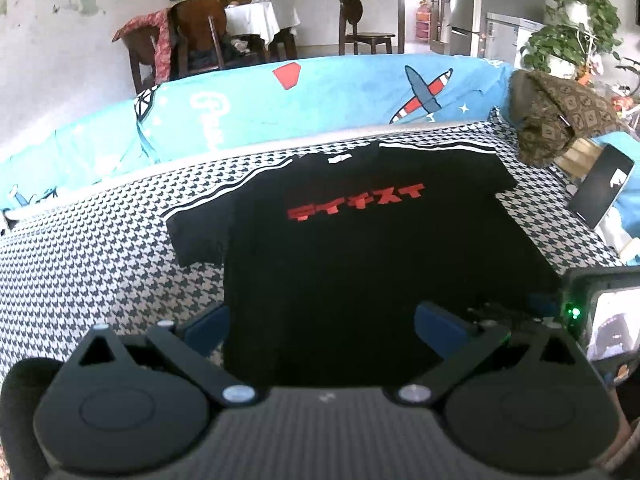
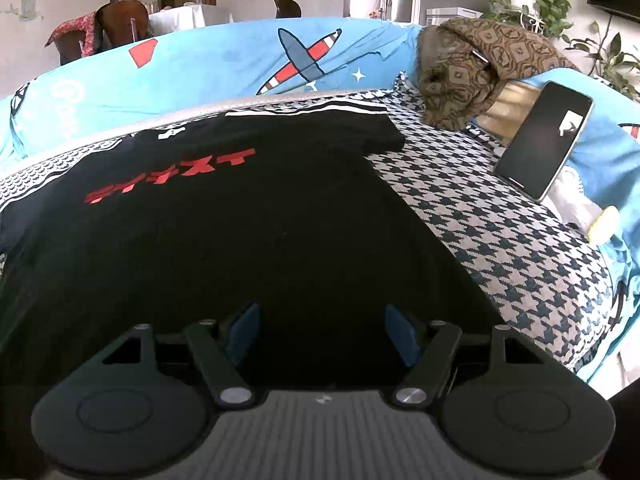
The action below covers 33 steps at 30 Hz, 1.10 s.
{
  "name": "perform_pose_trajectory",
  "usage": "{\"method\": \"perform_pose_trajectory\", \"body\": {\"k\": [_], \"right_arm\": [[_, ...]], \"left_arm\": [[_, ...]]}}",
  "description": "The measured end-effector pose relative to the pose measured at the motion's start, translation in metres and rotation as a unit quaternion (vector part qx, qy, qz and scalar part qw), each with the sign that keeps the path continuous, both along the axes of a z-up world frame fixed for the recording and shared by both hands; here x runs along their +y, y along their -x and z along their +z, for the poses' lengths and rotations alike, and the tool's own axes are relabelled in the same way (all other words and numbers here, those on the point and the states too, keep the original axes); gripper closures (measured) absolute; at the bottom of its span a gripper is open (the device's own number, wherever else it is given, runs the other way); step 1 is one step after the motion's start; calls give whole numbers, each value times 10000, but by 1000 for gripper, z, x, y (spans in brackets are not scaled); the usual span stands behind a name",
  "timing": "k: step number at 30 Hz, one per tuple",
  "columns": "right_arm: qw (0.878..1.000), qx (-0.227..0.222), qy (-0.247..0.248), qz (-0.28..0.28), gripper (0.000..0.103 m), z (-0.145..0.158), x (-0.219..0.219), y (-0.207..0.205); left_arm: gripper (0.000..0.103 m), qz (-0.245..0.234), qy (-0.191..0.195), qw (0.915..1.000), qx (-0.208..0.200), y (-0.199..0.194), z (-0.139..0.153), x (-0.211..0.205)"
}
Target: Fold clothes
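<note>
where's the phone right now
The phone leans at the right end of the sofa in both views, just right of the brown patterned cushion, well clear of the black t-shirt.

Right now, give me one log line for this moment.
stage: fold not started | T-shirt: spread flat, print up | left claw: open, empty, over hem | right claw: open, empty, over hem

One black T-shirt (image 1: 360, 240) with red lettering lies on one houndstooth cover (image 1: 100, 272). One blue cartoon-print sheet (image 1: 320, 104) runs along the far side. One brown patterned garment (image 2: 472, 64) is bunched at the far right, with one phone (image 2: 544, 140) just beside it. Two grippers, left gripper (image 1: 322, 326) and right gripper (image 2: 322, 334), each with two blue fingers (image 2: 244, 332). Two wooden chairs (image 1: 360, 24), one draped table (image 1: 256, 18) and two potted plants (image 1: 576, 24) stand beyond.
</note>
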State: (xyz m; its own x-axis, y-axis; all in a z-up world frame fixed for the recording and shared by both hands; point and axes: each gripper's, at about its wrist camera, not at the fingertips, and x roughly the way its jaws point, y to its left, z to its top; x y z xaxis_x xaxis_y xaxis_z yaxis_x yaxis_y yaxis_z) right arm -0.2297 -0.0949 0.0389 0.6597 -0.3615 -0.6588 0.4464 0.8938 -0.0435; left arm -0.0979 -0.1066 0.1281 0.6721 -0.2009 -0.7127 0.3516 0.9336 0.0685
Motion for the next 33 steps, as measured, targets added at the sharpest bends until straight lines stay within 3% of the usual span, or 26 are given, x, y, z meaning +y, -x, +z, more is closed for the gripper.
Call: {"method": "perform_pose_trajectory", "body": {"k": [33], "right_arm": [[10000,7,-8,46,34,0,2,0]], "left_arm": [[0,-206,-233,9994,-149,14,4,-15]]}}
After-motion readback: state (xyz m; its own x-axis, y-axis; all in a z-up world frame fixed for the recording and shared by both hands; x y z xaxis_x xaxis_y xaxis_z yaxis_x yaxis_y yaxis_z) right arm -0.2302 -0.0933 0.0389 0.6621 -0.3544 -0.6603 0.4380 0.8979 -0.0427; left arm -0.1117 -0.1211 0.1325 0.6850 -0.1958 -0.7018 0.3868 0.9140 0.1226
